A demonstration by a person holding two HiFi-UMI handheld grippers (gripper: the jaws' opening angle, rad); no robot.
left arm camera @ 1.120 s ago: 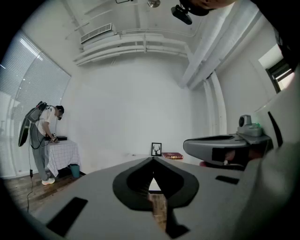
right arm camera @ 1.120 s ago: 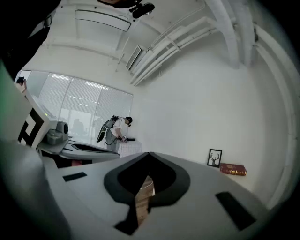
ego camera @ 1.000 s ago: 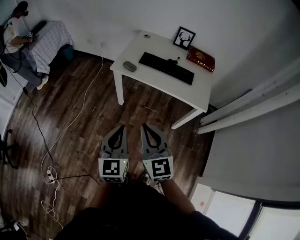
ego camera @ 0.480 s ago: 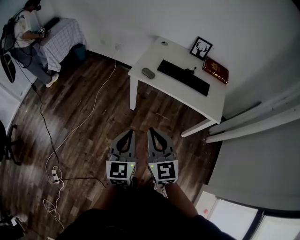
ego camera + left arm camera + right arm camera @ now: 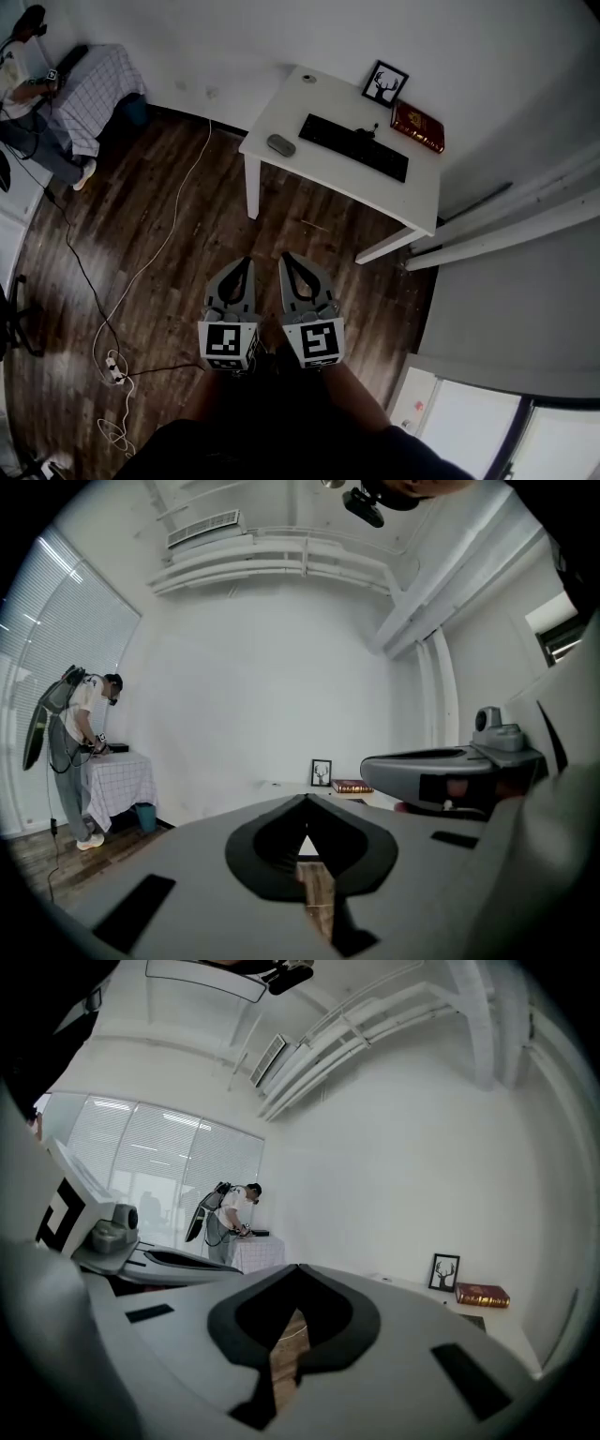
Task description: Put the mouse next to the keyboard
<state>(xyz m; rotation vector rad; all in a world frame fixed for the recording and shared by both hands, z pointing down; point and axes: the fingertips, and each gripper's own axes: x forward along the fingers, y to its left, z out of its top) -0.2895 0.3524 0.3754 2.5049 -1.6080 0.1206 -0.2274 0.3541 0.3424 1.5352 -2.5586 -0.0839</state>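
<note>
Both hand-held grippers are hanging low in front of the person, side by side over the wooden floor (image 5: 159, 234). They are well short of the keyboard (image 5: 353, 147) and are touching nothing.

- The left hand-held gripper (image 5: 244, 264) is showing its jaws drawn together, the tips meeting at a point. In the left gripper view (image 5: 307, 803) only floorboards are showing through the loop behind the tips, and nothing is sitting between the jaws.
- The right hand-held gripper (image 5: 289, 261) is likewise standing closed and empty. The right gripper view (image 5: 298, 1269) is giving the same picture.
- The keyboard, black, is lying flat on the white bench (image 5: 412, 202), running along the bench's length.
- The mouse (image 5: 281, 145), grey, is resting on the bench just off the keyboard's left end as the head view shows it. It is near that end with a gap of bare bench between them.
- A framed deer picture (image 5: 385, 83) is standing behind the keyboard, against the wall.
- A red book (image 5: 417, 126) is lying behind the keyboard's right end, not touching it.
- A small round object (image 5: 308, 78) is sitting beyond the mouse, farther from the keyboard. It is too small to identify.
- A white cable (image 5: 164, 211) is trailing across the floor, well to the left of the keyboard.
- Much farther left of the keyboard, a person (image 5: 75, 752) is bending over a table with a checked cloth (image 5: 94, 80).
</note>
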